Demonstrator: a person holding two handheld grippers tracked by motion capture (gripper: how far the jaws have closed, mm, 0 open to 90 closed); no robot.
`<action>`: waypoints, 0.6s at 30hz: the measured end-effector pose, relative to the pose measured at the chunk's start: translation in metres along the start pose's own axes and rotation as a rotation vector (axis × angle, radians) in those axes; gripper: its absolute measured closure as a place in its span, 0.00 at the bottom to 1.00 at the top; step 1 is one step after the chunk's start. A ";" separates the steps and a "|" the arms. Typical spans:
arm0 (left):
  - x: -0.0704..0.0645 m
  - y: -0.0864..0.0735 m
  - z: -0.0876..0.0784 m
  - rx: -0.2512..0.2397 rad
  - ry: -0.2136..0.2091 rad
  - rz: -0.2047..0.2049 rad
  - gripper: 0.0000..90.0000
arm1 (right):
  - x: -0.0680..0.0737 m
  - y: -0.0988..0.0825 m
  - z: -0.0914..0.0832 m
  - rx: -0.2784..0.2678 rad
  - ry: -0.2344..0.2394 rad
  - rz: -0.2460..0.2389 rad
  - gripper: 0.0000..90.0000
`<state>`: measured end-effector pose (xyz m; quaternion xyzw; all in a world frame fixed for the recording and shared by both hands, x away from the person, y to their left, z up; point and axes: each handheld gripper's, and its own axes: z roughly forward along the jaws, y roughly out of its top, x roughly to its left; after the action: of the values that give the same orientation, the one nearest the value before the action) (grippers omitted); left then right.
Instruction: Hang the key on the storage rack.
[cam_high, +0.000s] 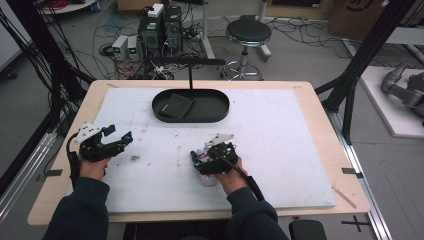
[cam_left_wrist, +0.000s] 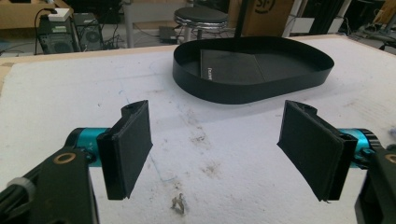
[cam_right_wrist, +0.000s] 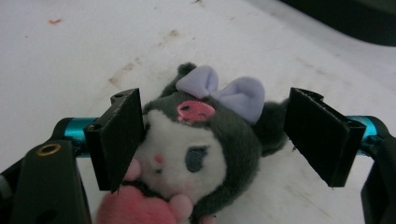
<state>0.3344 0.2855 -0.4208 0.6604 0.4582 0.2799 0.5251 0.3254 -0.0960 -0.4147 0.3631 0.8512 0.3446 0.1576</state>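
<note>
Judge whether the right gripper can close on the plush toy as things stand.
Probably yes: the right gripper is open with the plush toy already between its jaws, one jaw against its cheek and nothing blocking the other.

Bare white mat (cam_high: 280, 145) is lying open between the left gripper (cam_left_wrist: 217, 149) and the black tray (cam_left_wrist: 252, 70) (jaws spread wide). A plush toy (cam_right_wrist: 205, 144) is occupying the gap of the right gripper (cam_right_wrist: 212, 140), touching one pad.

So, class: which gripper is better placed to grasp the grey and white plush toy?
The right gripper: its open fingers already straddle the grey and white plush toy. The left gripper is open over bare mat.
</note>
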 end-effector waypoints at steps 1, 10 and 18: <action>0.000 0.000 0.000 0.003 -0.002 -0.001 0.28 | 0.002 0.002 0.004 0.007 0.003 -0.007 0.23; -0.001 -0.001 0.000 0.012 -0.009 -0.011 0.28 | -0.014 0.008 0.004 0.072 0.170 -0.096 0.47; -0.001 -0.001 0.001 0.011 -0.012 -0.023 0.29 | -0.060 0.020 -0.004 0.154 0.278 -0.326 0.45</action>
<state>0.3344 0.2843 -0.4223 0.6596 0.4641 0.2676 0.5272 0.3744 -0.1317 -0.3969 0.1806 0.9360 0.2953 0.0640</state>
